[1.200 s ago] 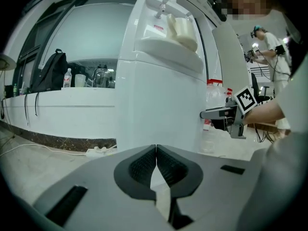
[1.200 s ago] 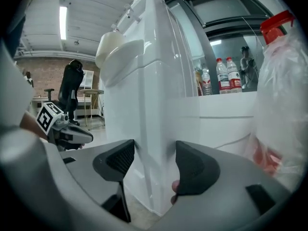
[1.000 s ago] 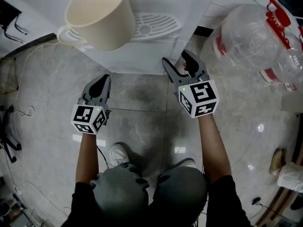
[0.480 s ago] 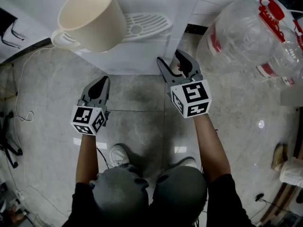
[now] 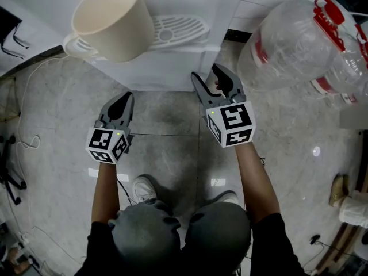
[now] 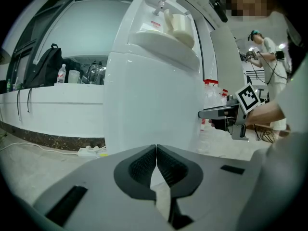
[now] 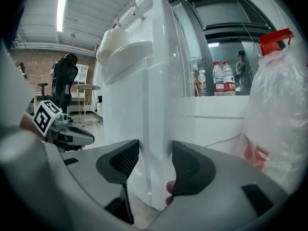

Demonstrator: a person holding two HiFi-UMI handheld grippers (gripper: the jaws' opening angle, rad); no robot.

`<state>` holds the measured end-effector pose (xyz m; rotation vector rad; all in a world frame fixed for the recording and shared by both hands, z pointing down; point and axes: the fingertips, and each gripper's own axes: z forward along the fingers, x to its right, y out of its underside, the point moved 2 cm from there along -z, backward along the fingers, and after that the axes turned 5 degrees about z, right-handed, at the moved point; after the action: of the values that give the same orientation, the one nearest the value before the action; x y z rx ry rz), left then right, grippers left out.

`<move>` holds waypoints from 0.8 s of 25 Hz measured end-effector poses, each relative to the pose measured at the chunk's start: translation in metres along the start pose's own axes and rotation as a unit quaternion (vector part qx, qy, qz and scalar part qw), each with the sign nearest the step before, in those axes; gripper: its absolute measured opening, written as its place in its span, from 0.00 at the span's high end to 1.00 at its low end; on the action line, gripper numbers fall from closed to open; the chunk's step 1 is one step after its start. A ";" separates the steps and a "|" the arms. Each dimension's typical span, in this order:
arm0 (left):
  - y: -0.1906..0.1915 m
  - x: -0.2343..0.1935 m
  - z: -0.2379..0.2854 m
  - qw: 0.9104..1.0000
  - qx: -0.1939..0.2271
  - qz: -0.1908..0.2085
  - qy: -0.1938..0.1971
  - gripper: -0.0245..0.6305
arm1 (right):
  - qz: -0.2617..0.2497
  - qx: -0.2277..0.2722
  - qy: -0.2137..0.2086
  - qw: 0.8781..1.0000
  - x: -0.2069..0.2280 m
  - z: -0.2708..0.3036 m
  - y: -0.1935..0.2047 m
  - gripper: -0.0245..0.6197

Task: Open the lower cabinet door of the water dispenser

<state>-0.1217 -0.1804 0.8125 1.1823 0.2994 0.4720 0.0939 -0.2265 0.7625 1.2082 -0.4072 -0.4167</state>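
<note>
While the left gripper hangs near the water dispenser, jaws closed on nothing, the right gripper has its jaws apart and just now closing, astride the right edge of the lower cabinet door, which sits flush. Cup on the drip tray above; water bottle far right.

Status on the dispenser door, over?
Left claw shut, empty, off the unit. Right claw has just been closing, astride the lower door edge, not yet clamped. Door looks shut. Water jug close on right.
</note>
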 end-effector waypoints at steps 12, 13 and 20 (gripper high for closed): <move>0.003 0.005 -0.012 1.000 -0.015 -0.012 0.006 0.94 | 0.011 0.003 0.020 1.000 -0.009 -0.011 0.004 0.62; 0.002 0.007 -0.014 1.000 -0.018 -0.015 0.008 0.93 | 0.014 0.000 0.023 1.000 -0.010 -0.012 0.004 0.62; -0.012 0.020 -0.035 0.996 -0.050 -0.066 0.017 0.93 | 0.038 -0.044 0.036 0.998 -0.020 -0.022 0.007 0.62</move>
<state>-0.1185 -0.1454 0.7887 1.0516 0.3763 0.3867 0.0887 -0.1960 0.7609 1.1152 -0.3680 -0.3223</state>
